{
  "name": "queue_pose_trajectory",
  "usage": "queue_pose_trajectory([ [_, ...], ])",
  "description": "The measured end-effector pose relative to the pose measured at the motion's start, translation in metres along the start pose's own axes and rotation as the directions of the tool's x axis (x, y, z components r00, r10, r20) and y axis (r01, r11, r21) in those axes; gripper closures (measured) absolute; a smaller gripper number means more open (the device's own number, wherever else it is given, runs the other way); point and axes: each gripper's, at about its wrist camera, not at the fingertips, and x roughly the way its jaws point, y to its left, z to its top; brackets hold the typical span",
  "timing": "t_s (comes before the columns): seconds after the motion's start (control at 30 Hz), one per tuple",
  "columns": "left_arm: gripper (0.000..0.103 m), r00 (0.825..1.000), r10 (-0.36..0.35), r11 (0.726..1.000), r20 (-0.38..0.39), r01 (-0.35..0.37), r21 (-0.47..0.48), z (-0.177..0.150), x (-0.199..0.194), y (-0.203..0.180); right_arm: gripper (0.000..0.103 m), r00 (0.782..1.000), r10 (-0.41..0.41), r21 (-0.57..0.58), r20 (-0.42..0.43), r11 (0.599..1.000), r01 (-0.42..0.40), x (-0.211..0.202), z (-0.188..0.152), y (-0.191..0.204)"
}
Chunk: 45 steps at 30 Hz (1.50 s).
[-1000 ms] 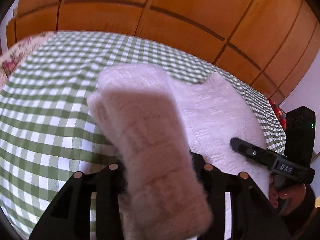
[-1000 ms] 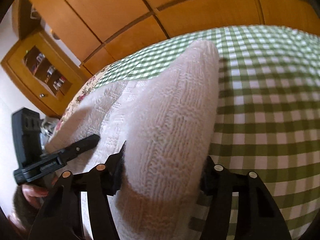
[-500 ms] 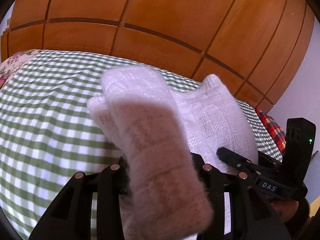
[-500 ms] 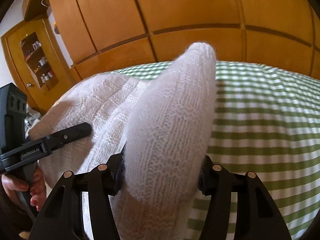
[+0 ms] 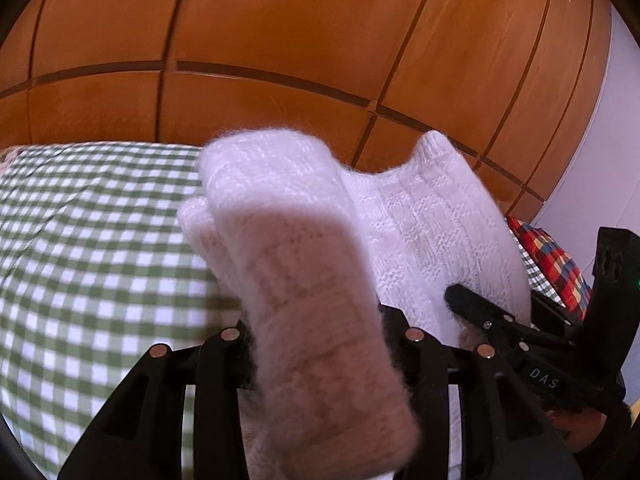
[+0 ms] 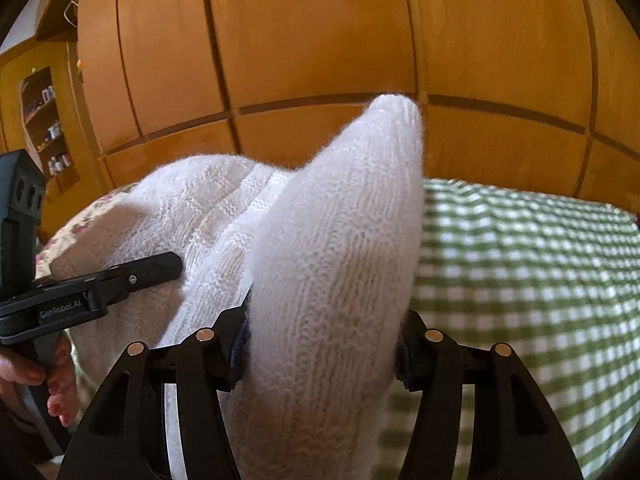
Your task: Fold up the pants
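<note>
The left tongs point(image 5: 316, 344) are clenched on a thick fold of the white knitted pants point(image 5: 432, 240), the fuzzy fabric bulging up between the two black fingers and spilling toward the camera. The right tongs point(image 6: 320, 344) grip another bunched edge of the same pants point(image 6: 340, 248), whose knit rises to a rounded point above the fingers. Between the two grips the rest of the garment stretches in a broad sheet, held up above the bed point(image 5: 88, 248), which is covered by a green-and-white checked spread point(image 6: 528, 272). In the left wrist view the right tongs point(image 5: 472, 304) appear at the lower right with their tips against the knit; in the right wrist view the left tongs point(image 6: 160, 268) show at the left, with the person's fingers point(image 6: 56, 376) wrapped around the handle. Behind the bed stand orange wooden wardrobe panels point(image 5: 300, 40). A red checked cloth point(image 5: 552, 256) lies near the bed's right edge, and a floral cloth point(image 6: 64, 236) shows at its left edge.
</note>
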Motion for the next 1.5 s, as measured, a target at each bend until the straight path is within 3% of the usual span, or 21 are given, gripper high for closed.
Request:
queue_pose_trajectory([
  [0.3,0.062,0.994,0.096,0.994,-0.058,-0.093,0.061,0.012,0.056,0.0,0.047,0.998,-0.06,-0.031,-0.009,0.998,0.059,0.053,0.004,-0.033],
  [0.53,0.048,0.99,0.126,0.99,-0.07,-0.12,0.075,-0.002,0.074,0.013,0.04,0.996,-0.092,-0.04,-0.006,0.995,0.092,0.059,-0.005,-0.027],
  [0.7,0.032,0.989,0.13,0.991,-0.076,-0.128,0.038,-0.001,0.066,0.015,0.019,0.988,-0.156,-0.017,-0.001,0.988,0.156,0.053,-0.006,-0.027],
  [0.83,0.022,0.992,0.116,0.993,-0.05,-0.115,0.02,-0.011,0.04,0.013,0.016,0.986,-0.166,0.003,0.019,0.986,0.166,0.026,-0.007,-0.027],
  [0.97,0.02,0.995,0.103,0.994,-0.005,-0.102,0.035,-0.03,0.014,0.006,0.013,0.974,-0.22,0.074,0.047,0.974,0.216,-0.011,-0.018,-0.03],
  [1.17,0.018,0.978,0.186,0.982,-0.095,-0.183,0.039,-0.05,0.027,0.015,0.013,0.94,-0.327,0.093,-0.099,0.937,0.336,-0.004,-0.049,-0.036],
  [1.27,0.015,0.975,0.183,0.983,-0.124,-0.179,0.046,-0.053,0.031,0.019,0.007,0.933,-0.347,0.096,-0.098,0.93,0.356,-0.001,-0.057,-0.036],
  [1.37,0.014,0.977,0.172,0.985,-0.123,-0.168,0.043,-0.052,0.023,0.016,0.005,0.935,-0.338,0.12,-0.103,0.929,0.349,-0.005,-0.057,-0.04],
  [1.43,0.005,0.976,0.188,0.981,-0.112,-0.18,0.076,-0.055,0.012,0.009,0.004,0.943,-0.321,0.156,-0.087,0.931,0.331,-0.015,-0.056,-0.041],
  [1.5,0.002,0.972,0.217,0.972,-0.086,-0.207,0.111,-0.059,-0.001,0.0,0.004,0.945,-0.311,0.185,-0.1,0.928,0.325,-0.022,-0.056,-0.04],
])
